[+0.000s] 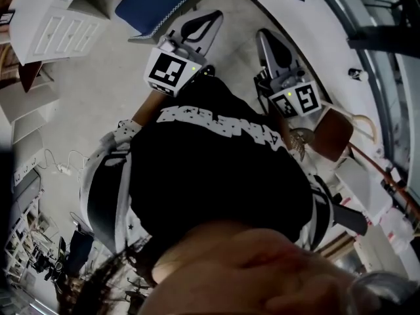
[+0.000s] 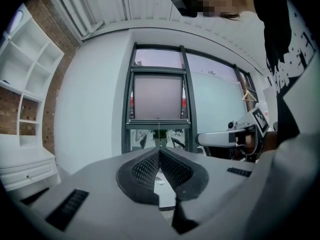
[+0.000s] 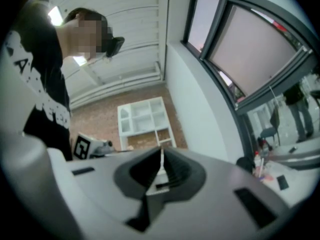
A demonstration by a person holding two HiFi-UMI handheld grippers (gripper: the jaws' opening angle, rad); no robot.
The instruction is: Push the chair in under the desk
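Grey floor [image 1: 98, 90] underfoot in the head view, with a white drawer unit [image 1: 56, 21] at upper left and a white curved-edged surface [image 1: 328, 38] at upper right. Between those two, at the top edge, the chair [image 1: 157, 2]: cut off by the frame, only its seat showing. Lies ahead of both tongs, nearest the left gripper [image 1: 213, 15], just beyond its tips and to their picture-left; cannot tell whether touching. Farther from the right gripper [image 1: 262, 37], with bare floor between. Shows in neither gripper view.

Looks like a flat dark-blue cushion with a pale patterned border along the near edge, over a grey rim underneath.

Left gripper clenched in its own view, ribbed pads pressed together at the tips with nothing between, held level and facing a tall dark-framed window [image 2: 157, 101]. Right gripper likewise clamped closed and empty, with a white shelf unit [image 3: 145, 119] on a brick wall [image 3: 105, 119] beyond its tips. Black shirt [image 1: 216, 169] with white print filling the middle of the head view.
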